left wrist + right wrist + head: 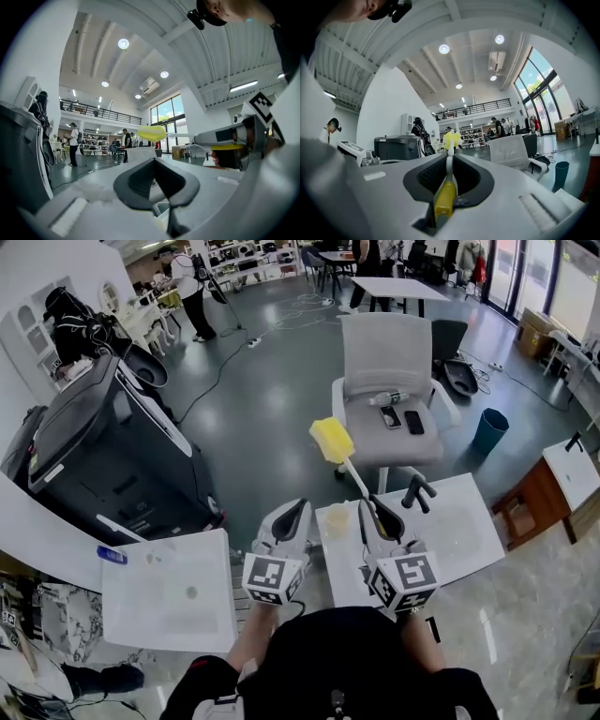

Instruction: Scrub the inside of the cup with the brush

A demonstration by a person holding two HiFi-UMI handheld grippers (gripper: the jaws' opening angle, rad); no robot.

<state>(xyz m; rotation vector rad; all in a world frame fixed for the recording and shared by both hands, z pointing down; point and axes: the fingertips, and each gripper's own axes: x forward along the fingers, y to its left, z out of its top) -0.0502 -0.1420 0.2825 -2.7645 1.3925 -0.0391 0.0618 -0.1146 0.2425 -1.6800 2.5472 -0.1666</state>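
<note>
The cup (335, 520) stood on the white table (450, 521), low between the two grippers. The right gripper (382, 518) pinched the brush (334, 442) by its handle, sponge head held out far, probably ready for scrubbing. The left gripper (292, 520) was pressed together, empty.

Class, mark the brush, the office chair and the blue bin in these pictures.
brush (332, 440), head view, its yellow head
office chair (385, 343), head view, its backrest
blue bin (489, 430), head view, its side wall
</note>
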